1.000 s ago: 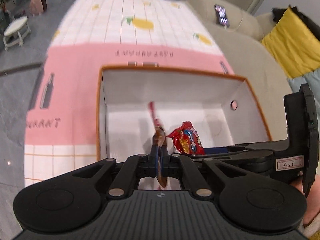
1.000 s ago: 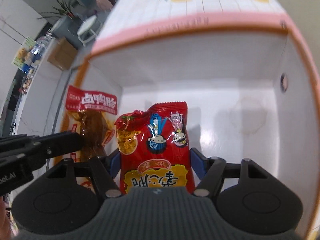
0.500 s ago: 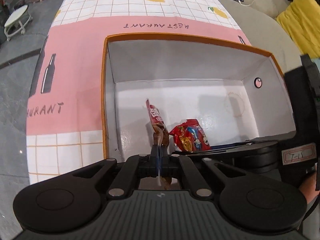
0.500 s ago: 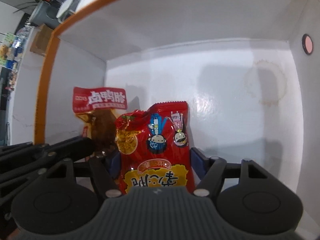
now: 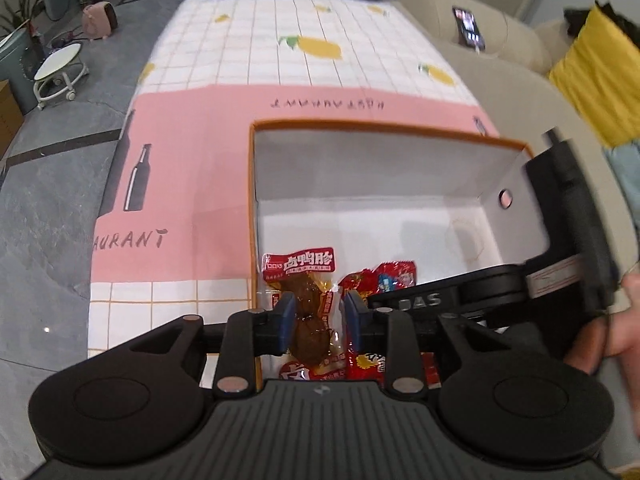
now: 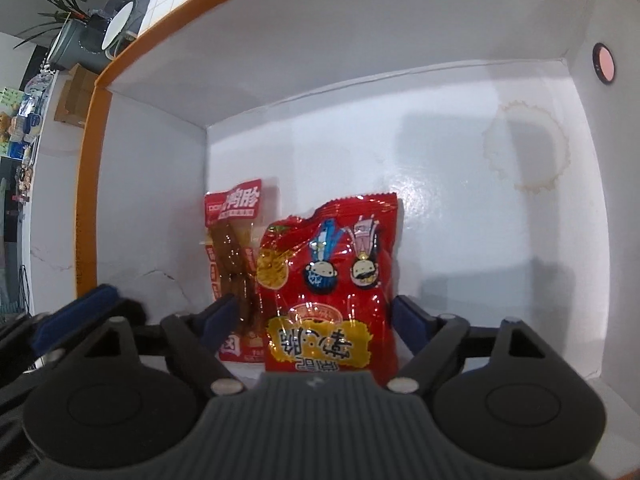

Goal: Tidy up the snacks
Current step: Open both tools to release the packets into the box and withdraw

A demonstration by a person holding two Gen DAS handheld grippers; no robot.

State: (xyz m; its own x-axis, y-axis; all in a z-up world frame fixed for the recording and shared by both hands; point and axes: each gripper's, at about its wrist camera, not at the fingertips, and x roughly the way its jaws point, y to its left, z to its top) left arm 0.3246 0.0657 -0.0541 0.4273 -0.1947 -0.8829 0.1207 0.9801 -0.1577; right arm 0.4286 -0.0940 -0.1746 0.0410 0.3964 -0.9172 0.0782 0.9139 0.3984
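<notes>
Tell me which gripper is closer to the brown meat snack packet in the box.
Left. The left gripper straddles the brown meat snack packet, fingers open. The right gripper straddles the red snack bag beside it.

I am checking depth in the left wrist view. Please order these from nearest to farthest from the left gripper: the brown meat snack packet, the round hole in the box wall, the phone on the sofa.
1. Brown meat snack packet, between the fingers.
2. Round hole, right box wall.
3. Phone, far right, on the sofa.

The box sits on the surface. Inside, at its near left corner, the meat packet lies just left of the crisps bag, edges touching.
</notes>
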